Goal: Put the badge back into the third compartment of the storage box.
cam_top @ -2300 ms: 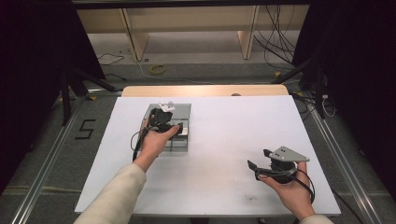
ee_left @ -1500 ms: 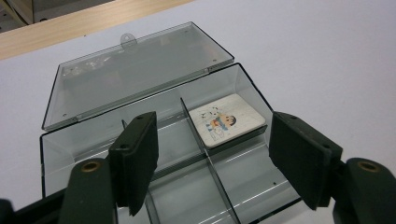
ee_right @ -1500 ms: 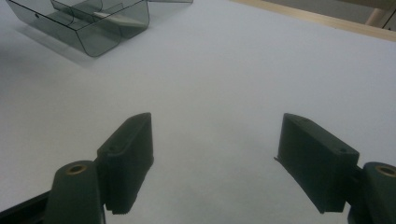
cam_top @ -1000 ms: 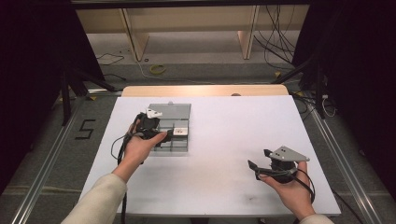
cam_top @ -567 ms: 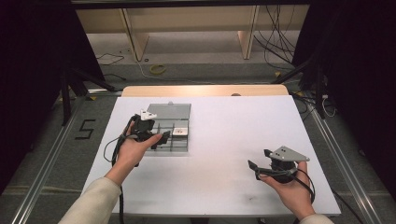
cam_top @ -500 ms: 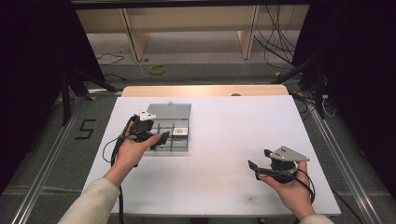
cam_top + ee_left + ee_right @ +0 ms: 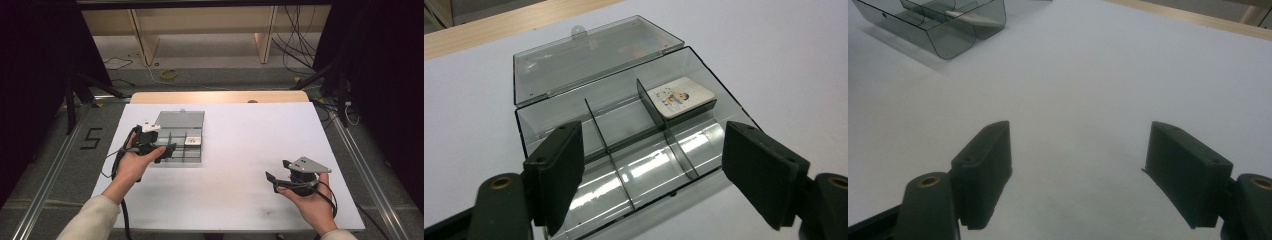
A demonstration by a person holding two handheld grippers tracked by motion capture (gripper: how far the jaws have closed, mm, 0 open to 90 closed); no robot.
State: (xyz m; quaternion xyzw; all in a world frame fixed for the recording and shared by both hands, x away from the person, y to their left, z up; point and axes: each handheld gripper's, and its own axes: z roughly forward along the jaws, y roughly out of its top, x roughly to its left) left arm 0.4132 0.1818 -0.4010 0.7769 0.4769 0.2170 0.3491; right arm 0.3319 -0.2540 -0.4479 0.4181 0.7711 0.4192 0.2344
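A smoky clear plastic compartment box (image 7: 181, 147) (image 7: 624, 145) lies on the white table left of centre, its lid (image 7: 589, 55) folded flat behind it. One far compartment holds a small white card with a cartoon picture (image 7: 680, 97) (image 7: 192, 141). My left gripper (image 7: 165, 151) (image 7: 651, 172) is open at the box's near left edge, its jaws wide apart with nothing between them. Over bare table near the front right, my right gripper (image 7: 272, 181) (image 7: 1078, 170) is open and empty; the box's corner (image 7: 943, 22) lies far off at its upper left.
The white table top (image 7: 250, 135) has a wooden strip (image 7: 220, 96) along its far edge. Beyond it are wooden legs and cables on the floor. A cable (image 7: 117, 165) trails from the left gripper. Metal rails (image 7: 45, 175) run along both sides.
The left hand has drawn back from over the box toward the left and nearer the person, leaving the box open. The right gripper has stayed put.
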